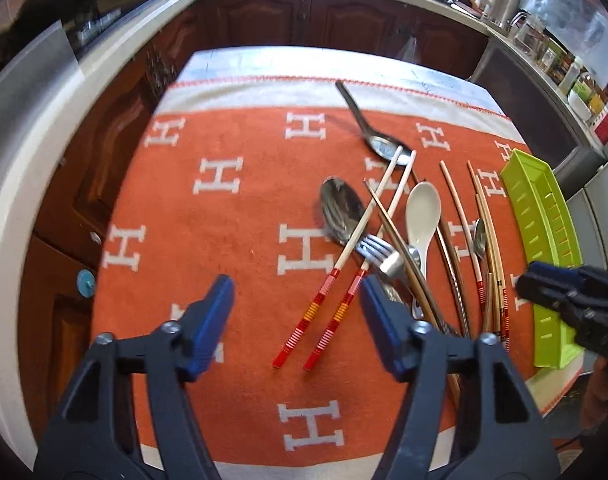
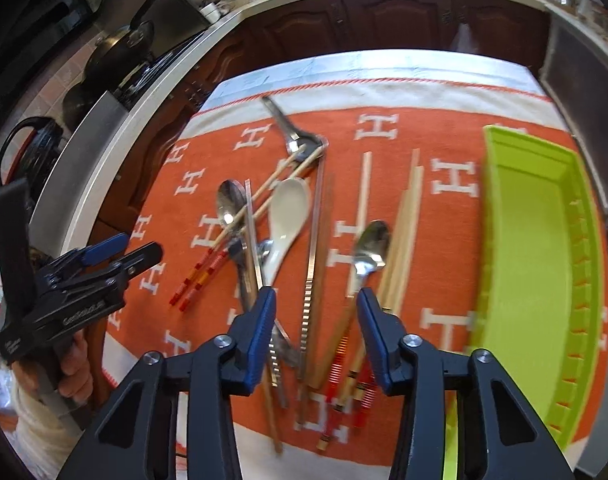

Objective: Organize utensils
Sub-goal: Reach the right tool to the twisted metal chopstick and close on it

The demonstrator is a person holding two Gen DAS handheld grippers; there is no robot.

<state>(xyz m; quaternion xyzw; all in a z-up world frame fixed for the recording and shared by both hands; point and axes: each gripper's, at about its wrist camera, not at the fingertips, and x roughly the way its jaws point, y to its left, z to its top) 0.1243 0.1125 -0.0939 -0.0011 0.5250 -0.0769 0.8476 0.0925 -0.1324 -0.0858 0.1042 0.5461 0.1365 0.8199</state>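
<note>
A heap of utensils lies on the orange cloth (image 1: pixel 223 216): a white ceramic spoon (image 1: pixel 423 208) (image 2: pixel 286 208), metal spoons (image 1: pixel 342 210) (image 2: pixel 370 246), a fork (image 1: pixel 380 254), red-banded chopsticks (image 1: pixel 324 316) (image 2: pixel 201 276) and plain wooden chopsticks (image 2: pixel 408 224). A lime green tray (image 1: pixel 544 240) (image 2: pixel 532 264) lies empty at the right. My left gripper (image 1: pixel 297 308) is open and empty above the cloth, left of the heap; it also shows in the right wrist view (image 2: pixel 137 249). My right gripper (image 2: pixel 314 308) is open and empty above the handles of the heap; in the left wrist view (image 1: pixel 530 286) it is over the tray.
The cloth covers a small table (image 1: pixel 304 60) with its far edge bare. Dark wooden cabinets (image 1: pixel 344 16) and a white counter (image 1: pixel 43 120) surround it. Pans sit on a stove (image 2: pixel 123 52) at the left. Jars and appliances (image 1: pixel 544 40) crowd the right counter.
</note>
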